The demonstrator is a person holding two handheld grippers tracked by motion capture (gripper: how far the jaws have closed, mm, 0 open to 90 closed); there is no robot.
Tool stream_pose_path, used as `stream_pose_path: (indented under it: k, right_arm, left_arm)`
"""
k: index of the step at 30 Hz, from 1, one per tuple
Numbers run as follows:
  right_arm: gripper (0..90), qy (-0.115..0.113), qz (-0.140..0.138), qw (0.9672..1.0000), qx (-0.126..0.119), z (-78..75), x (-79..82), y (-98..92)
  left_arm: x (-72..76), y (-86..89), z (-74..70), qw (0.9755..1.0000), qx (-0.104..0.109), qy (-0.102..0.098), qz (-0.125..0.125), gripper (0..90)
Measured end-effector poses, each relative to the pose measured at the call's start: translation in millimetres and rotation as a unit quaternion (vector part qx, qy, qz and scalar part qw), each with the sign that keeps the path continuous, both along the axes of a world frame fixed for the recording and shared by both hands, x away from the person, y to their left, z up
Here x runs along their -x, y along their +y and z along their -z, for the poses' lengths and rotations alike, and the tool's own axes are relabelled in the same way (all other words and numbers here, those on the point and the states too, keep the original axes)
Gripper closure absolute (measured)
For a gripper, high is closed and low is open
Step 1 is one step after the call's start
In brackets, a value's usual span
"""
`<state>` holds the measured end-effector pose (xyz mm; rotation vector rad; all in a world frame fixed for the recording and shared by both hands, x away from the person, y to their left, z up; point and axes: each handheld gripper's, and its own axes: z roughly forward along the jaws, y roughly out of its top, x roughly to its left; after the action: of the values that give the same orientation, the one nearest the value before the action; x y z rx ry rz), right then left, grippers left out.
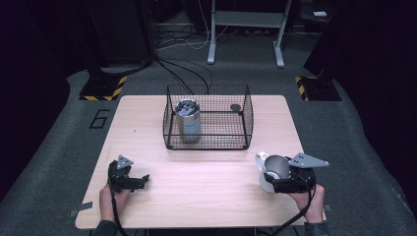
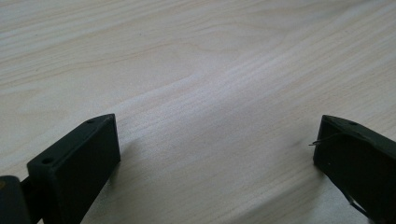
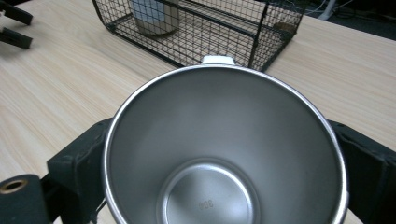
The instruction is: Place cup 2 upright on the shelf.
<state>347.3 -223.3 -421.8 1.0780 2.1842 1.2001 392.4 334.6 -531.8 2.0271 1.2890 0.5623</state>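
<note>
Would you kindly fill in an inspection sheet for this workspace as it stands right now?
Surface: light wooden table, bare in front of the basket.
Job's things: white-handled steel mug clamped in the right gripper; black wire basket mid-table, holding an upright steel tumbler and a small dark round object.
Clutter: nothing seen.
Grippers: left gripper open above the table near its front left; right gripper shut on the mug.
Cables: one trails from each gripper; more lie on the floor behind the table.
Surroundings: grey carpet, hazard-striped bases, grey stand legs.
</note>
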Motion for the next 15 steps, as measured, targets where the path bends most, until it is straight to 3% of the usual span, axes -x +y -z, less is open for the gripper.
stream_pose_path:
  k: [15]
  right_arm:
    - [5.7, -0.006, -0.032, 0.9995, 0.0, -15.9, -17.5, 28.4]
  left_arm:
    - [0.0, -0.1, 0.2, 1.0, 0.0, -0.001, 0.0, 0.3]
